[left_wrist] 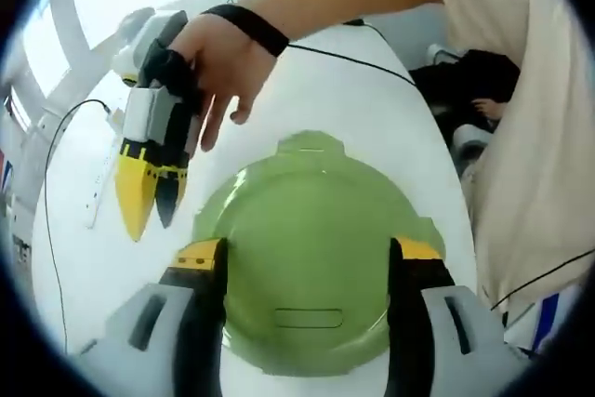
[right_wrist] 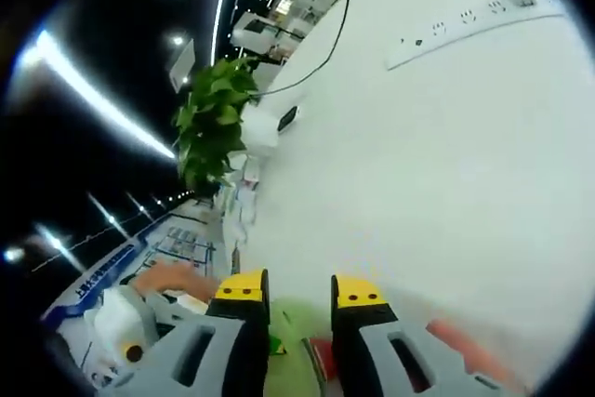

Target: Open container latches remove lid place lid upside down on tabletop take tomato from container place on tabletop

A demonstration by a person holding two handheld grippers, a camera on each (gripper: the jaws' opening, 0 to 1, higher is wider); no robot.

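Here, in the left gripper view, your left gripper (left_wrist: 309,253) has its two yellow-tipped jaws spread wide, one on each side of a round green lid (left_wrist: 311,262). The jaws sit just beside the lid's rim, but you cannot tell from this angle whether they press on it or merely straddle it. The lid shows a small tab at its far edge and a shallow oblong mark near its close edge. It is over the white tabletop (left_wrist: 372,99), in the middle of the bench's width; whether it rests on the bench or hangs above it is unclear.

Beyond the lid and to the side, your right hand (left_wrist: 223,67) holds the right gripper (left_wrist: 151,206) tips downward, above the bench. Its yellow and black jaws lie close together with nothing between them. A black strap circles your wrist, and a thin black cable (left_wrist: 344,58) runs across the bench toward its far edge.

In the right gripper view, the jaws stand a little apart with nothing held. Past them is the white bench, a white power strip (right_wrist: 474,30) near its far edge, and a leafy green plant (right_wrist: 214,118) beyond the bench's edge. Green and red patches show low between the jaws, too blurred to identify.
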